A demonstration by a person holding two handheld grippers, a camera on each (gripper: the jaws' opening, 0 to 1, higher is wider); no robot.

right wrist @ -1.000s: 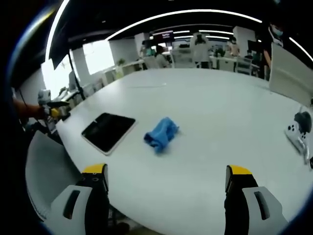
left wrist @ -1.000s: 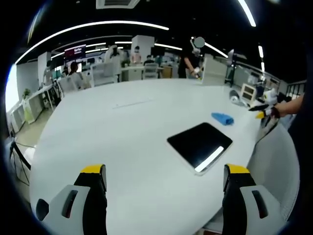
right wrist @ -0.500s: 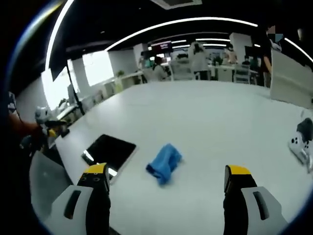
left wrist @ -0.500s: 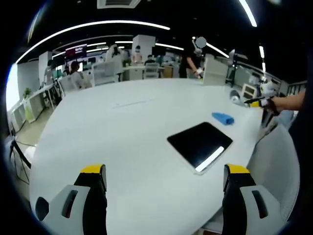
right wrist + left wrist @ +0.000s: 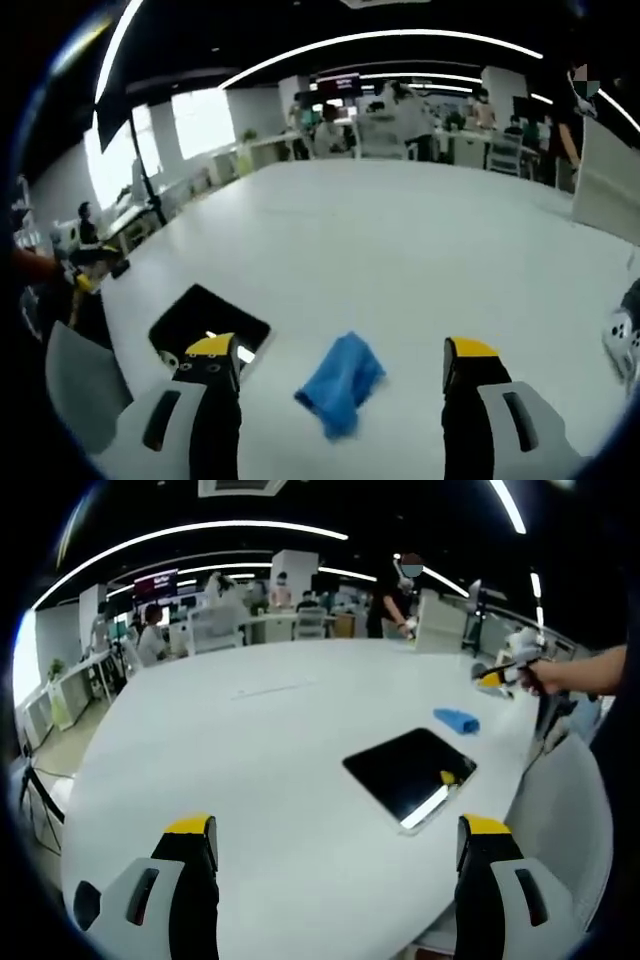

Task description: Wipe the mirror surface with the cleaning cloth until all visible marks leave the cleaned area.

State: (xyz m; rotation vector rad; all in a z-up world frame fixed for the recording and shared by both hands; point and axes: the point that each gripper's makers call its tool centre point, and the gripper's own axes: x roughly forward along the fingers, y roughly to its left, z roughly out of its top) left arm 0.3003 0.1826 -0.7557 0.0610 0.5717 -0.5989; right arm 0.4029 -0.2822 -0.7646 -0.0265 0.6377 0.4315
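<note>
One dark rectangular mirror [image 5: 409, 772] lies flat on the white counter [image 5: 250, 770], its long axis running diagonally from near right to far left in the left gripper view. One crumpled blue cleaning cloth [image 5: 340, 381] lies just right of it, apart. The left hand-held gripper [image 5: 335, 880] hovers with jaws apart, empty. The right hand-held gripper [image 5: 340, 405] hangs over the cloth, jaws spread, gripping nothing.

Broad white table [image 5: 250, 750] bearing a flat dark mirror [image 5: 408, 772] and crumpled blue cloth [image 5: 340, 382] alongside.
</note>
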